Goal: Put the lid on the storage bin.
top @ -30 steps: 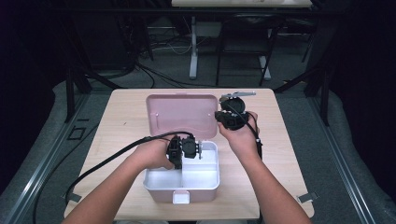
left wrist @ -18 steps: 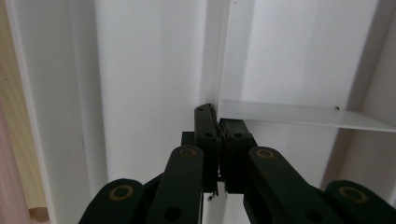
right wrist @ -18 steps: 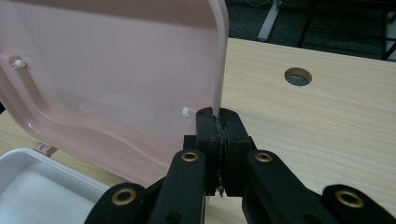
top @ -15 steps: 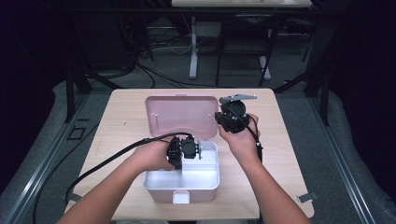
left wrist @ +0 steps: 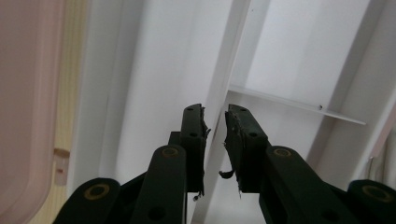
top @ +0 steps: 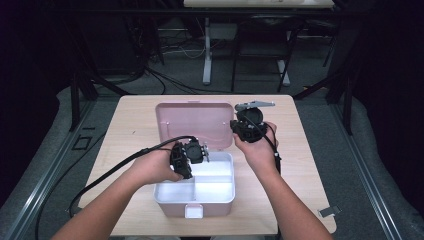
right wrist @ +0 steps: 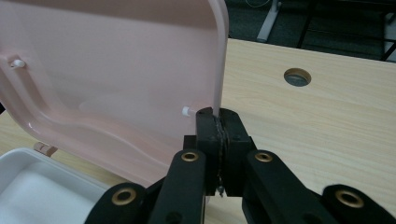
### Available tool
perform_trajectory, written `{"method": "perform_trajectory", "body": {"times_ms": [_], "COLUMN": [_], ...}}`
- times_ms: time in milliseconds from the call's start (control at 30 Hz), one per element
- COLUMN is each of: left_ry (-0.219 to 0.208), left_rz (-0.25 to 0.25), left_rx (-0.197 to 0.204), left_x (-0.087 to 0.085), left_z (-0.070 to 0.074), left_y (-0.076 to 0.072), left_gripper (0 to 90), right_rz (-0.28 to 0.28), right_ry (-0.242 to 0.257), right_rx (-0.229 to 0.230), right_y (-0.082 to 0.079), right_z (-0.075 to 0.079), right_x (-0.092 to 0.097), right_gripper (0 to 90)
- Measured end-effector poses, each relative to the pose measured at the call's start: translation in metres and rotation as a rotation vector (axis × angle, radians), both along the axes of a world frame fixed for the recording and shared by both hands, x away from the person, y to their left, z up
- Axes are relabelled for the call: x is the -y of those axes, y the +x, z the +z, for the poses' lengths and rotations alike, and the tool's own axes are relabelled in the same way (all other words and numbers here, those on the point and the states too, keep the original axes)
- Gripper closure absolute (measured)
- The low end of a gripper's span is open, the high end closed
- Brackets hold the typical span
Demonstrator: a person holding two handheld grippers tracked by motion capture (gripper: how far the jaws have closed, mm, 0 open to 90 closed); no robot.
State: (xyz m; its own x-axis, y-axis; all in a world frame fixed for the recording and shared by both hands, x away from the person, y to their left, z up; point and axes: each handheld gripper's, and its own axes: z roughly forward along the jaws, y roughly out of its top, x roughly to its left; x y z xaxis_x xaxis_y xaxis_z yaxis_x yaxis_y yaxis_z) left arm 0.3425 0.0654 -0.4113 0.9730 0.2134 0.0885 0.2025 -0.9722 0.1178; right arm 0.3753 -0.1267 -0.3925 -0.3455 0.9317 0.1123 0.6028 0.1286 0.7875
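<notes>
The right gripper [right wrist: 218, 135] has its fingers [right wrist: 208, 140] pressed tight on the side edge of the pink lid [right wrist: 102, 70], holding it up and open. The lid stands just behind the white box [top: 200, 187], joined to it at the back. The lid looks thin, light and a bit bendy, with a smooth, slippery face, so the rim is the best place to pinch it, as is done here.

The left gripper [left wrist: 215, 140] has its fingers [left wrist: 194, 140] a little way apart; they have just been opening. A thin white wall [left wrist: 224, 93] inside the box runs between them, but the pads do not seem to press on it. This wall splits the box into small rooms. It looks stiff, thin and easy to crack if it gets squeezed hard. The box is hard plastic and seems light, so it may slide if pushed.

Around the fingers lies a pale wooden worktop [right wrist: 327, 116], with a round hole [right wrist: 297, 77] in it just past the right fingers. Beyond the worktop the room is dark, with a grey floor [top: 330, 135], black cables and metal stands.
</notes>
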Motion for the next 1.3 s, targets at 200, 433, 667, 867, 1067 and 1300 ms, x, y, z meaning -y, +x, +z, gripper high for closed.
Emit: {"method": "perform_trajectory", "body": {"times_ms": [200,433,667,867,1067,1300], "left_ry": [-0.121,-0.226,-0.345,-0.465,-0.540,-0.608], "left_rz": [0.085,0.183,0.300,0.389,0.460,0.539], "left_rx": [0.007,0.065,0.129,0.185,0.263,0.314], "left_x": [-0.015,-0.041,-0.067,-0.088,-0.105,-0.121], "left_z": [0.006,0.011,0.012,0.016,0.023,0.027], "left_y": [-0.001,0.003,0.007,0.008,0.009,0.009], "left_gripper": [75.8,75.6,73.2,72.4,72.2,66.2], "right_rz": [0.000,0.002,0.000,-0.001,-0.005,-0.002], "right_ry": [0.006,0.006,0.007,0.004,0.004,0.005], "right_rx": [0.007,0.010,0.015,0.019,0.025,0.031], "right_y": [-0.001,-0.002,-0.003,-0.004,-0.005,-0.006], "right_z": [-0.001,-0.001,-0.001,-0.001,-0.002,-0.002], "right_x": [0.000,0.000,0.000,0.000,0.000,0.000], "right_gripper": [88.7,88.7,88.7,88.7,88.7,88.7]}}
